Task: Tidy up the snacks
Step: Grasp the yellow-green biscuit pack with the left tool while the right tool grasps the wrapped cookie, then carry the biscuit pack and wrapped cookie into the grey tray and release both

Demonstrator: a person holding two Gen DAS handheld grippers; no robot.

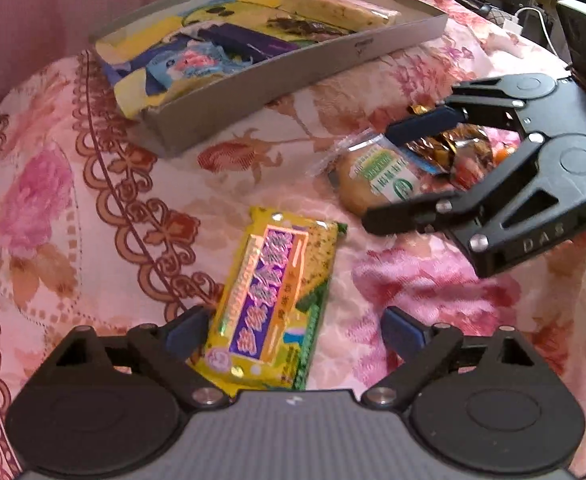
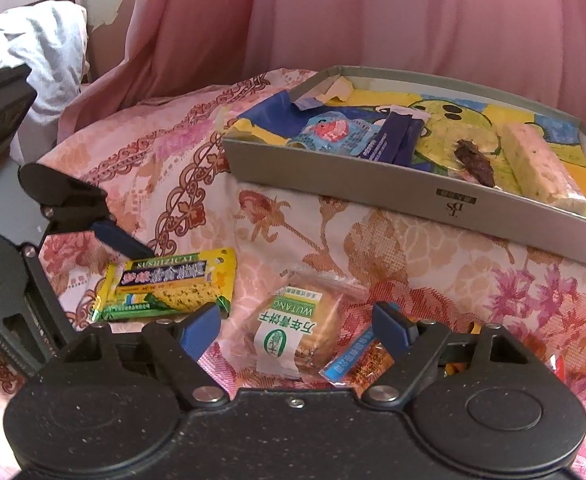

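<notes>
A yellow snack bar pack (image 1: 277,300) lies on the floral cloth between the fingers of my open left gripper (image 1: 295,330), close to its left pad. To the right, a round biscuit in a clear wrapper (image 1: 357,184) sits between the fingers of my open right gripper (image 1: 379,174). In the right wrist view that biscuit (image 2: 293,328) lies in the gap of the right gripper (image 2: 297,326), with an orange foil packet (image 2: 365,364) by the right pad. The yellow pack (image 2: 169,284) lies left of it. Behind stands a grey box (image 2: 413,196) holding several snacks.
Inside the box (image 1: 293,76) are a pale nougat bar (image 1: 341,10), dark blue sachets (image 1: 245,40) and a light blue packet (image 1: 193,62). Pink curtain hangs behind. White cloth (image 2: 45,40) is heaped at far left; dark gear with a white cable (image 1: 533,20) lies at far right.
</notes>
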